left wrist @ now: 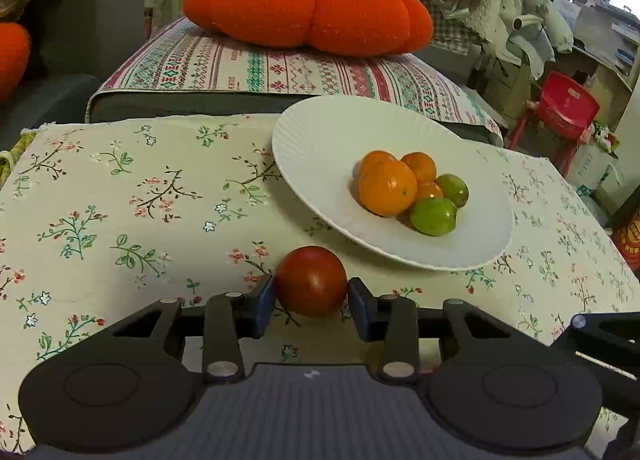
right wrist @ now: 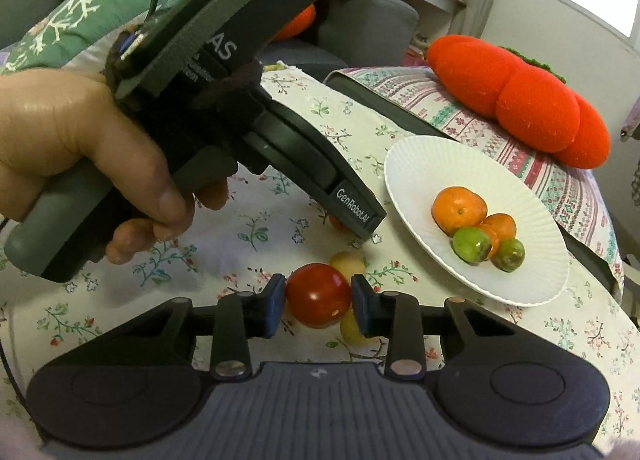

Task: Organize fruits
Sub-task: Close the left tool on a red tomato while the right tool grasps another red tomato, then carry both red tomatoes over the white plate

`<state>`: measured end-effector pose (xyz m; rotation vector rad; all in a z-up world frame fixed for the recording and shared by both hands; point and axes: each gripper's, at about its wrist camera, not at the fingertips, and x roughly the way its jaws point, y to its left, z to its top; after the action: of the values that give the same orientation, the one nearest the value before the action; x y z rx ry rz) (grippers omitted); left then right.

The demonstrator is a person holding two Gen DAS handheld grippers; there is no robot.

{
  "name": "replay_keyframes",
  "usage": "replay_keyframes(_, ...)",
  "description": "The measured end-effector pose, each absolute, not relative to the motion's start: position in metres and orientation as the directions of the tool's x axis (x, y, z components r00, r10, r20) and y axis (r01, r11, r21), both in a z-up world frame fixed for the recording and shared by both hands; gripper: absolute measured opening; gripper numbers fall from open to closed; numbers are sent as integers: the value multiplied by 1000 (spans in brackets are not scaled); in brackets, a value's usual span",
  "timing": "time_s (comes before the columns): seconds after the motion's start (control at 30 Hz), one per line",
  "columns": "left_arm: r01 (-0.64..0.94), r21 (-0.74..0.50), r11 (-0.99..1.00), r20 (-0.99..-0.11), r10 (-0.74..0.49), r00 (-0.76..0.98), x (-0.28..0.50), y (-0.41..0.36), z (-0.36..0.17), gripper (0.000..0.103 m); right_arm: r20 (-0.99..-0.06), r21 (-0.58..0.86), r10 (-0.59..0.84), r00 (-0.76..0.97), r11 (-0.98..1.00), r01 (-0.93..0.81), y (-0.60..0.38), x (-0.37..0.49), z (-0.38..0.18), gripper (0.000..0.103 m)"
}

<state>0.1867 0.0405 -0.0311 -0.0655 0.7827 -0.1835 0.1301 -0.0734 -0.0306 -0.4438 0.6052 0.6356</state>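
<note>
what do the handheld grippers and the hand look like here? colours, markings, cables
Both grippers, left and right, are matte black linkages with silver pivot pins, blue finger pads and a ribbed grey base. From the right wrist, the left unit's grey body reads "GenRoboAI", with a dark fuzzy strap and thin dark cable. The bare hand shows no sleeve.

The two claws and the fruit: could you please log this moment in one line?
left claw: shut on red tomato | right claw: shut on second tomato | white plate: oranges, green fruits
</note>
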Motion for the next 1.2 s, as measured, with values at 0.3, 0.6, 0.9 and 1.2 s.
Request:
replay_keyframes(0.3,118,-133,984,-708,-177,684,185,40,-25,33,-628,-152,430,648,749,-645,-84,136,-18,32)
replay_keyframes(0.6,119,-160,980,-693,-197,694,179,41,-13,33,-611,-93,436,660,789,-608,-101,143,-6,32)
replay_keyframes(0.9,120,-202,972,-663,-225,714,172,44,2,32,-597,-64,414,687,829,-555,-117,153,1,32)
replay_keyframes(1.2,124,-219,968,-650,-240,721,170,45,7,33,-592,-46,412,693,841,-539,-123,156,4,32)
